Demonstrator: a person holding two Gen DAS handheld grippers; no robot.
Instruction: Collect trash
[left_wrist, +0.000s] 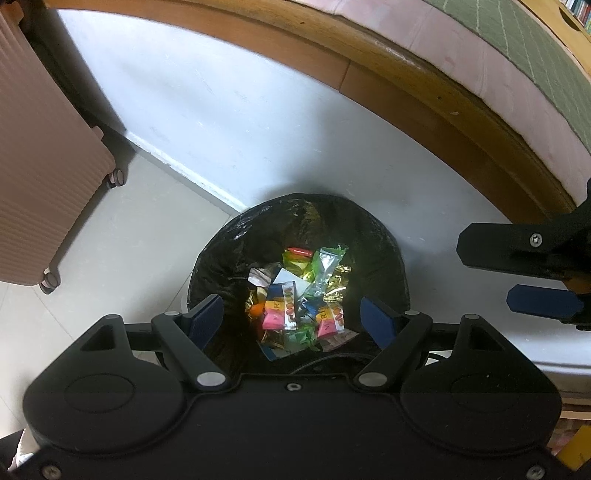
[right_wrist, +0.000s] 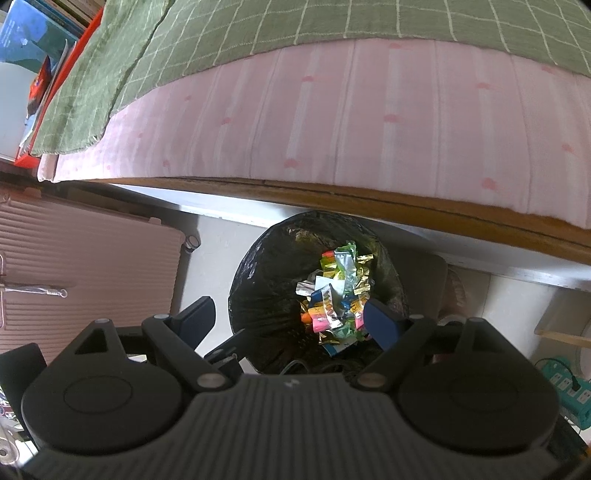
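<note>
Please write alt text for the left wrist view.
The open, empty left gripper hangs over a black-lined trash bin holding colourful wrappers. A pink suitcase stands left; the right gripper shows at right.

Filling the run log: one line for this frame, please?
stage: over bin | left gripper: open, empty | right gripper: open, empty | black-lined trash bin: holds candy wrappers | beside bed frame

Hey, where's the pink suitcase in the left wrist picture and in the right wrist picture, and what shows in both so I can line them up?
Left wrist view: the pink suitcase fills the left edge, upper to middle.
Right wrist view: the pink suitcase lies at the left edge, mid-height, below the bed.
Shared landmark: the black-lined trash bin full of wrappers, right of the suitcase in both.
</note>
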